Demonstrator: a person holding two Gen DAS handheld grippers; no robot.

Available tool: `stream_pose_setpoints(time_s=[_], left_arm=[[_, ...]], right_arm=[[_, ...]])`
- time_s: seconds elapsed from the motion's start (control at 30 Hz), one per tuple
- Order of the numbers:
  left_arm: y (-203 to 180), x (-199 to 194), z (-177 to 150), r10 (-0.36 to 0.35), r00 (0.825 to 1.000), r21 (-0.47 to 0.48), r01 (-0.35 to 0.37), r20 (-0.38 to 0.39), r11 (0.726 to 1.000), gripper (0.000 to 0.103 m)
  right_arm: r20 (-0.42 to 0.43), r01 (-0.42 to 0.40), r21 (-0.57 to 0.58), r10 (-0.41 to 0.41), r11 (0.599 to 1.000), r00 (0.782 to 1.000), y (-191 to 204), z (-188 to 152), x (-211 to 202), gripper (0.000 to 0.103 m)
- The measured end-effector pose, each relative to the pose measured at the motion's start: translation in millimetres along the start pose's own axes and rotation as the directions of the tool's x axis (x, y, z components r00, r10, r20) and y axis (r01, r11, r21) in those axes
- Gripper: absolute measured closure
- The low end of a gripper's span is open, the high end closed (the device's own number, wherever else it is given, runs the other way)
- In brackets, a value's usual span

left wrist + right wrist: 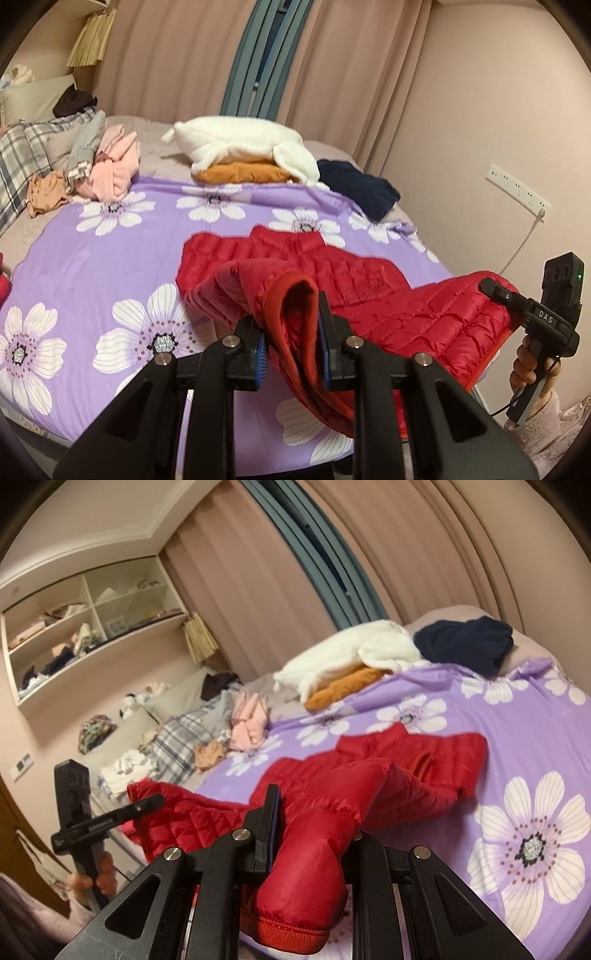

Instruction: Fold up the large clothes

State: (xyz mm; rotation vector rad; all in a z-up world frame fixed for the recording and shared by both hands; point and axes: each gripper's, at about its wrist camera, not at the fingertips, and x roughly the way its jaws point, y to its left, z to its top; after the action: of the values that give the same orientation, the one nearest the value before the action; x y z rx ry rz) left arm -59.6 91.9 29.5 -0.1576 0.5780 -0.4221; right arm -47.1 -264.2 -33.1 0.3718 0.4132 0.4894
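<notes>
I have the left gripper (pixel 291 334) and right gripper (pixel 314 834) each clamped on a cuff of the red jacket (pixel 332 273), body on the bed (pixel 92 258); lifting evenly should prevent twisting.

The letters "DAS" are printed in white on the black body of the right claw (pixel 491 291), seen from the left wrist; no other text is legible.

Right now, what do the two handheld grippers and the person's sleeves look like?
Both grippers are matte black plastic with silver pivot bolts. The left gripper has blue ribbed pads. The right gripper bears white "DAS" lettering, a green light and a black cable. The sleeve is fuzzy pale pink.
</notes>
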Motion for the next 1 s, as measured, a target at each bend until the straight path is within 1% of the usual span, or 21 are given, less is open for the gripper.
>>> stream_pose_setpoints(time_s=[0.2, 0.3, 0.37, 0.5, 0.63, 0.8, 0.9, 1.0], left_arm=[[-5, -12, 13, -0.006, 0.998, 0.025, 0.005, 0.055, 1.000, 0.082], [-2, -5, 24, 0.002, 0.998, 0.027, -0.004, 0.068, 1.000, 0.081], [2, 8, 32, 0.008, 0.998, 0.013, -0.009, 0.062, 1.000, 0.081], [13, 41, 47, 0.018, 1.000, -0.027, -0.017, 0.024, 0.999, 0.082], [20, 69, 63, 0.056, 0.998, -0.040, -0.056, 0.017, 0.998, 0.082], [38, 108, 84, 0.095, 0.995, -0.080, -0.096, -0.010, 0.992, 0.082], [48, 136, 95, 0.122, 0.992, -0.097, -0.126, -0.044, 0.987, 0.082], [57, 170, 104, 0.146, 0.985, -0.105, -0.155, -0.094, 0.982, 0.082]], right_arm=[[0.048, -0.045, 0.001, 0.045, 0.999, 0.998, 2, 9, -11, 0.084], [0.070, -0.038, 0.029, 0.036, 0.999, 0.997, -7, 16, -8, 0.084], [0.069, -0.030, 0.064, 0.025, 0.998, 0.997, -16, 20, -1, 0.084], [0.044, 0.003, 0.126, -0.009, 0.992, 0.999, -34, 27, 16, 0.084], [0.032, 0.011, 0.191, -0.018, 0.982, 0.999, -53, 37, 36, 0.084], [0.017, 0.034, 0.225, -0.039, 0.974, 0.999, -69, 55, 64, 0.084], [-0.001, 0.060, 0.244, -0.062, 0.968, 0.998, -82, 65, 84, 0.083], [-0.022, 0.088, 0.280, -0.086, 0.956, 0.996, -98, 71, 103, 0.083]])
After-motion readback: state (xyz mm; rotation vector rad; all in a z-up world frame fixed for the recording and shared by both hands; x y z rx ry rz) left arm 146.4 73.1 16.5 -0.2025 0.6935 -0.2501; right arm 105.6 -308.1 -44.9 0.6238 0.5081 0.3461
